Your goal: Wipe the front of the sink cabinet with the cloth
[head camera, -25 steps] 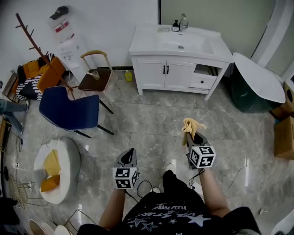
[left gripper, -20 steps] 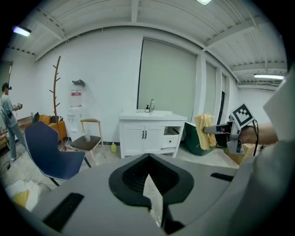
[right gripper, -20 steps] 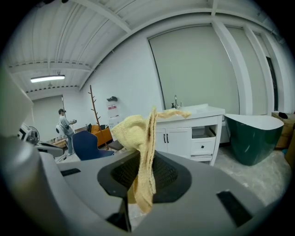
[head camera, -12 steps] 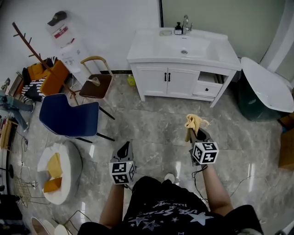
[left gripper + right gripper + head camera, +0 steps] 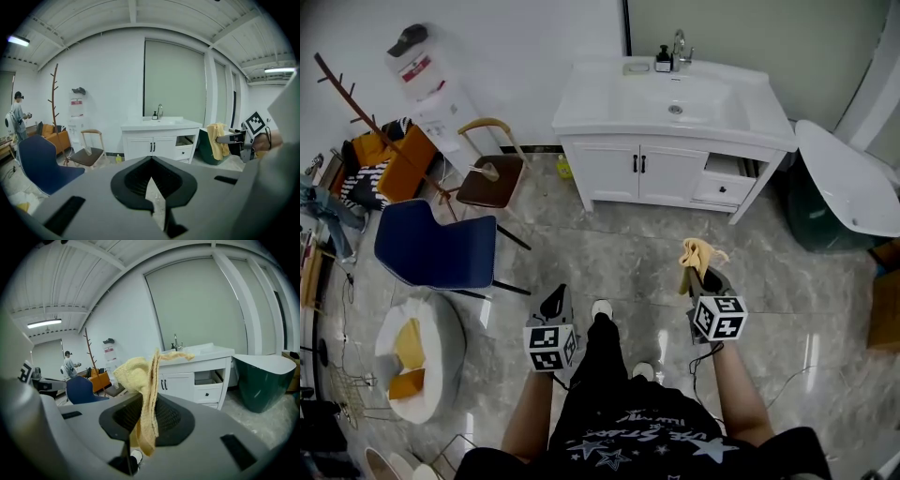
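The white sink cabinet stands against the far wall, with two doors and a drawer pulled partly out on its right. My right gripper is shut on a yellow cloth that droops from its jaws, well short of the cabinet over the marble floor. In the right gripper view the cloth hangs in front of the cabinet. My left gripper is shut and holds nothing. The left gripper view shows the cabinet ahead and the cloth at the right.
A blue chair and a wooden chair stand to the left, by a coat rack. A dark green tub with a white lid sits right of the cabinet. A round white stand and floor cables lie near my feet.
The person has stepped toward the cabinet, one foot now forward between the grippers. Both grippers keep their height; the cloth stays in the right one.
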A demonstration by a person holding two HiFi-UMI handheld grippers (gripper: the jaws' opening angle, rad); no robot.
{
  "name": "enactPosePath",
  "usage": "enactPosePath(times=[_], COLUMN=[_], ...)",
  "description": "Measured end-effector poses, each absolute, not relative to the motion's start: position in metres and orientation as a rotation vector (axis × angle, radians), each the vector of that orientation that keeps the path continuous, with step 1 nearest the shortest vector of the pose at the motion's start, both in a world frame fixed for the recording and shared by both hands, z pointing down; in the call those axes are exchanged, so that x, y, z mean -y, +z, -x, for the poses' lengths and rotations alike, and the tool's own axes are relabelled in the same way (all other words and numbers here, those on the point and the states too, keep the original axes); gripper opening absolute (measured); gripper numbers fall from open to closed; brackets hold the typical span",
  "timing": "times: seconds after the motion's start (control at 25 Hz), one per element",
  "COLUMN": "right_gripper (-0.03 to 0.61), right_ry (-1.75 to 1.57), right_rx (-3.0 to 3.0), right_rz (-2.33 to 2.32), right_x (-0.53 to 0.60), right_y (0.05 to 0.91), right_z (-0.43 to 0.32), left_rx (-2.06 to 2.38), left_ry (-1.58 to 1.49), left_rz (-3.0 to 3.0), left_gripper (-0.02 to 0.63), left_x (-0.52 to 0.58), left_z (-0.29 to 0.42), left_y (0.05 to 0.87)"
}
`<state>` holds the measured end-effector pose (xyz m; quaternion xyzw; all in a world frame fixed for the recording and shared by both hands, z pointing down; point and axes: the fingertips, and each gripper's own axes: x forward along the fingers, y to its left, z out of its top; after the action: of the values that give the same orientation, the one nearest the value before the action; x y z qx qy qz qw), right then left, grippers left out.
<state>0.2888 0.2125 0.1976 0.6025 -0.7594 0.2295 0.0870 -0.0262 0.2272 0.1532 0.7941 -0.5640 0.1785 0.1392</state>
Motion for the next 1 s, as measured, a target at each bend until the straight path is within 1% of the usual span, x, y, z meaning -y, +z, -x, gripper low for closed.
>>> enactPosePath(times=[0.32, 0.68, 1.0], right_gripper=[0.084, 0.084, 0.084], right_ry=[0.692, 0.685, 0.657], right_rx=[2.211, 2.172, 2.172], right_rz=[-1.835, -1.849, -1.799], right_x=[-0.146, -0.003, 0.079], right_y=[0.206, 0.212, 0.225], right_z=[-0.281, -0.209, -0.159], left_rx=[1.579, 1.499, 1.451], left_ry=[0.521, 0.534, 0.555], left_rz=[-2.323, -2.336, -2.339], left_gripper=[0.014, 0.014, 0.014], left_x=[-0.145, -0.015, 0.060], left_z=[0.037, 0.085, 0.117], left_y=[0.167, 0.186, 0.208])
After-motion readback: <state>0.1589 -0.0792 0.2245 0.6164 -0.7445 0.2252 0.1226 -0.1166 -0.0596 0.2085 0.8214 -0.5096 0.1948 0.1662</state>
